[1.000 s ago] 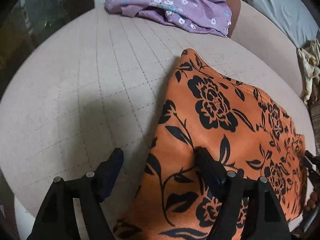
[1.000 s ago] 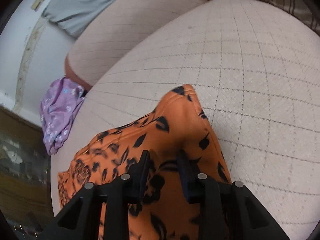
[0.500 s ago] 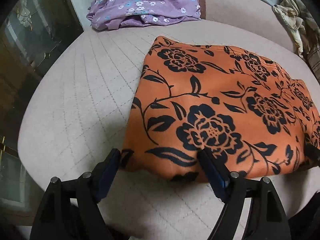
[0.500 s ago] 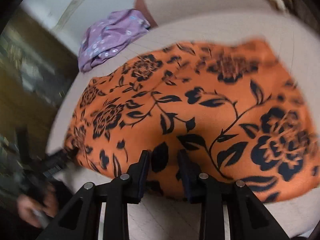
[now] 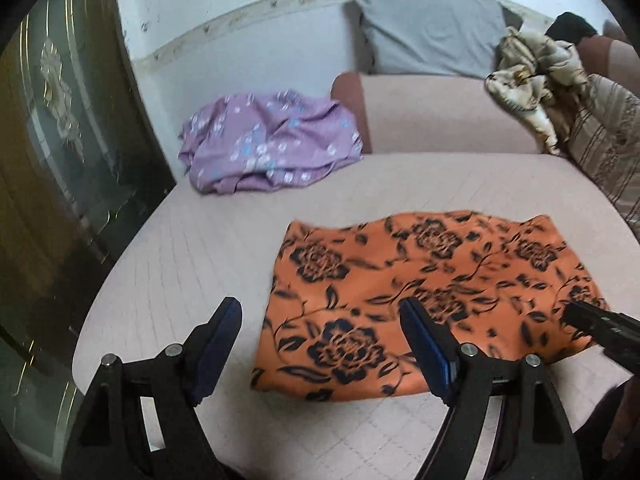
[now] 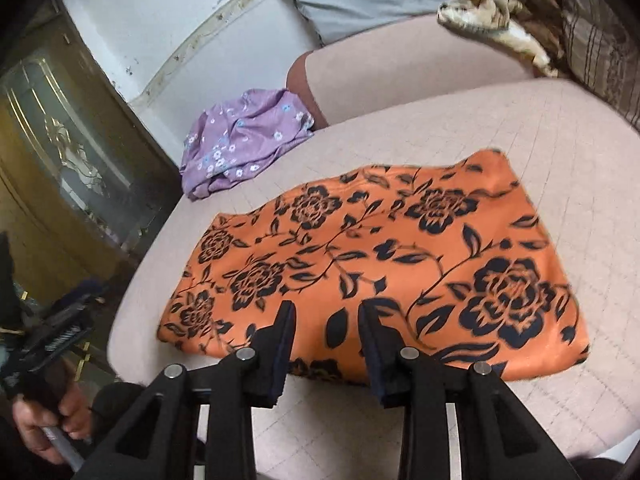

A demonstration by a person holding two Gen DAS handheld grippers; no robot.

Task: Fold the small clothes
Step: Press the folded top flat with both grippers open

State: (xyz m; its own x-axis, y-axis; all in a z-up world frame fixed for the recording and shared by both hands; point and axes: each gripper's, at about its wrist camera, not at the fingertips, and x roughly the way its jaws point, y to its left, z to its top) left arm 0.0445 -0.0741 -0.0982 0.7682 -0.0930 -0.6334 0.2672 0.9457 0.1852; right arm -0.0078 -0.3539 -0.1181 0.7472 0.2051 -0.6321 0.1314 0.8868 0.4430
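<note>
An orange cloth with black flowers [image 5: 420, 292] lies folded flat as a rectangle on the pale quilted cushion [image 5: 192, 280]; it also shows in the right wrist view [image 6: 380, 264]. My left gripper [image 5: 320, 320] is open wide and empty, held back above the cloth's near left corner. My right gripper [image 6: 326, 324] is open with a narrower gap and empty, above the cloth's near edge. Its tip shows at the right in the left wrist view [image 5: 592, 324]. The left gripper and the hand holding it show at the lower left of the right wrist view [image 6: 52, 340].
A crumpled purple flowered garment [image 5: 268, 148] lies at the cushion's far left corner, also in the right wrist view [image 6: 244, 140]. A grey pillow [image 5: 432, 32], a cream patterned cloth [image 5: 532, 76] and a striped cushion [image 5: 608, 148] sit behind. A dark cabinet [image 5: 60, 160] stands left.
Both grippers have pulled back and up from the orange cloth, which now lies flat and free. The right gripper's jaws have opened a little wider.
</note>
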